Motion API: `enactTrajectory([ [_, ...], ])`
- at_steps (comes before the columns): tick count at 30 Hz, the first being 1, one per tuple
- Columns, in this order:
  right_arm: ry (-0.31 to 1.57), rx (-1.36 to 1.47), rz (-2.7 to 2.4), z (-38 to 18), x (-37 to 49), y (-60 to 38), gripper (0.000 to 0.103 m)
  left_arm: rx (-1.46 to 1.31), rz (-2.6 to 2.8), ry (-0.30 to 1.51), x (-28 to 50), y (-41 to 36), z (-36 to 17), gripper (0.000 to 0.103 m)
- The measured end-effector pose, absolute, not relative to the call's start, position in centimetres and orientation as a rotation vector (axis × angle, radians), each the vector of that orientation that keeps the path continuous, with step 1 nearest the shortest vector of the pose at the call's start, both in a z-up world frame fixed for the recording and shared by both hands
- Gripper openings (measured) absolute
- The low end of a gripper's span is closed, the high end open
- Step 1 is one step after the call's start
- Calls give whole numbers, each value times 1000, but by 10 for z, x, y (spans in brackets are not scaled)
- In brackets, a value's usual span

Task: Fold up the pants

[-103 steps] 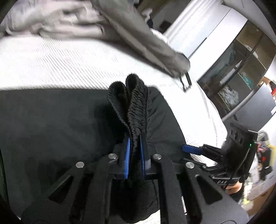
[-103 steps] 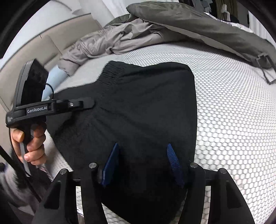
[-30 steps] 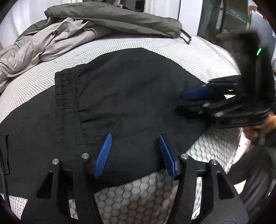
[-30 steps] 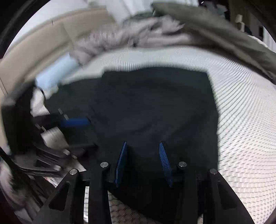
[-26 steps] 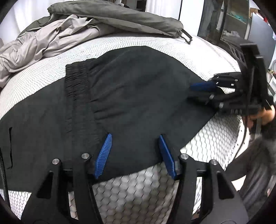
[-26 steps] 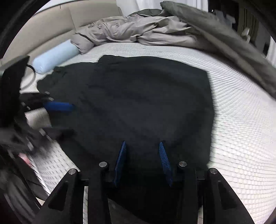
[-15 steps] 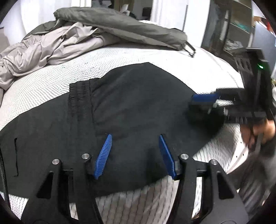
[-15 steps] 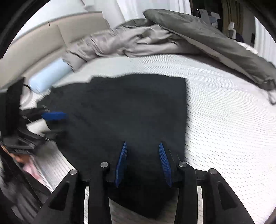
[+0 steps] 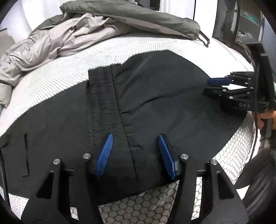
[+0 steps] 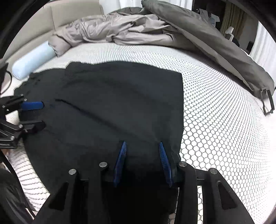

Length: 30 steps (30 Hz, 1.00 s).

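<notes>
The black pants (image 9: pixel 151 96) lie folded flat on the white mesh mattress (image 9: pixel 155 43), waistband (image 9: pixel 103 96) lying across the lower layer. They also show in the right wrist view (image 10: pixel 112 103). My left gripper (image 9: pixel 135 137) is open and empty, just above the pants near the waistband seam. My right gripper (image 10: pixel 141 144) is open and empty above the pants' near right corner. Each gripper shows in the other's view: the right one (image 9: pixel 209 86) at the pants' right edge, the left one (image 10: pixel 40 115) at their left edge.
A beige jacket (image 9: pixel 57 41) and a grey-green garment (image 9: pixel 138 19) lie heaped at the far side of the mattress. A pale blue bolster (image 10: pixel 32 60) lies by the beige headboard (image 10: pixel 69 13). The mattress edge (image 9: pixel 232 163) drops off close to both grippers.
My left gripper let go of the bunched waistband it held 3.4 s ago; the pants now lie flat. Over the last second both grippers stayed open and shifted slightly over the cloth.
</notes>
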State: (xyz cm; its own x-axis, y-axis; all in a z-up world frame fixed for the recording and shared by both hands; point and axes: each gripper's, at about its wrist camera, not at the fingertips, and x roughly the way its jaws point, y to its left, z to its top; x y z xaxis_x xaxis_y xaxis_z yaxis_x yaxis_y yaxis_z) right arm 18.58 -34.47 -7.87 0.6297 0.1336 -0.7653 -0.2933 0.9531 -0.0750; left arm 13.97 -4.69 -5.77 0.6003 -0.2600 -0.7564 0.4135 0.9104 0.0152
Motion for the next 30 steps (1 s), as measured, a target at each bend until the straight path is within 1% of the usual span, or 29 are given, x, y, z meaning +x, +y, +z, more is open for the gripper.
enactTrajectory([
  [2,829,-158,307,-69,181,-339,40,165,-413,815,145,-51,-48,54],
  [5,862,-91,379,-68,193,-325,41,161,-408,818,165,-68,-44,54],
  [8,923,-112,392,-80,211,-307,41,190,-399,882,192,-80,-59,54],
  [9,950,-146,386,-87,217,-303,41,187,-412,881,195,-79,-62,54],
  [11,942,-200,354,-88,215,-308,41,185,-437,872,194,-74,-62,54],
  [12,928,-254,270,-87,213,-317,41,190,-419,869,193,-70,-62,61],
  [13,918,-281,219,-86,210,-324,41,166,-420,868,192,-64,-61,61],
  [17,884,-192,171,-80,200,-354,42,157,-401,856,188,-64,-53,60],
  [18,864,-190,177,-75,197,-353,42,159,-391,840,186,-65,-48,58],
  [21,826,-130,301,-59,188,-341,42,142,-406,782,185,-73,-31,58],
  [23,835,-120,342,-58,193,-328,42,160,-403,796,195,-84,-32,57],
  [24,845,-123,351,-60,199,-322,42,177,-396,813,202,-89,-36,50],
  [25,857,-128,356,-64,203,-318,42,198,-389,844,209,-94,-44,36],
  [28,925,-151,342,-89,236,-310,42,208,-373,886,227,-91,-65,25],
  [30,932,-152,338,-93,238,-317,42,177,-396,894,230,-84,-62,21],
])
